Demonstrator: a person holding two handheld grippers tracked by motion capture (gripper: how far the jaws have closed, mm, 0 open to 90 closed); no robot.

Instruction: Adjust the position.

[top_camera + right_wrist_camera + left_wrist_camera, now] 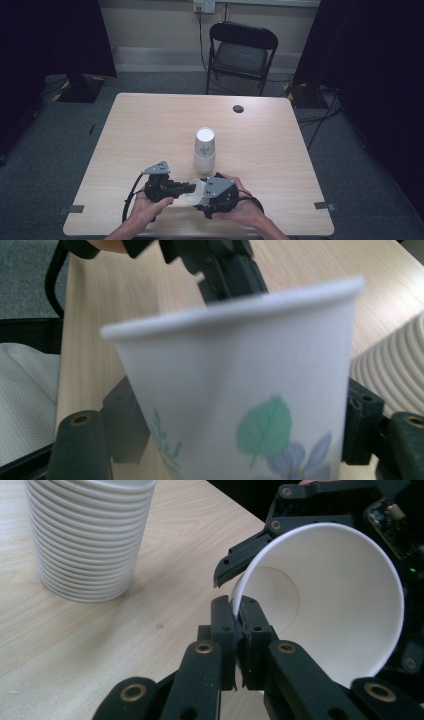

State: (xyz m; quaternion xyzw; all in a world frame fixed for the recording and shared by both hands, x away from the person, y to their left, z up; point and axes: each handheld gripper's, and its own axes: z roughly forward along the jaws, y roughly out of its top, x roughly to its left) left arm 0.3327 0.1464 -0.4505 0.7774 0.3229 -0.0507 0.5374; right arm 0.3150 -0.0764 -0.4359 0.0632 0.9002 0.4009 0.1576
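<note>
- One loose paper cup (325, 605), lying sideways low over the counter (150, 125) near its front edge; long axis level, mouth toward the left tool (239, 630).
- One stack of paper cups (204, 150), upright, just behind.
- Two tools: left pinching the cup's rim; right tool (240, 440) clasping its body.

Dim high view, dark edges, paper cup (240, 390) blurred close up, soft shadows

**Cup between two grippers, stack just behind**

On the table (150, 125), near its front edge, a single cup (196, 191) lies sideways between the left gripper (190, 188) and the right gripper (202, 200). Just behind them stands the cup stack (204, 150). A chair (240, 52) sits beyond the far edge.
</note>
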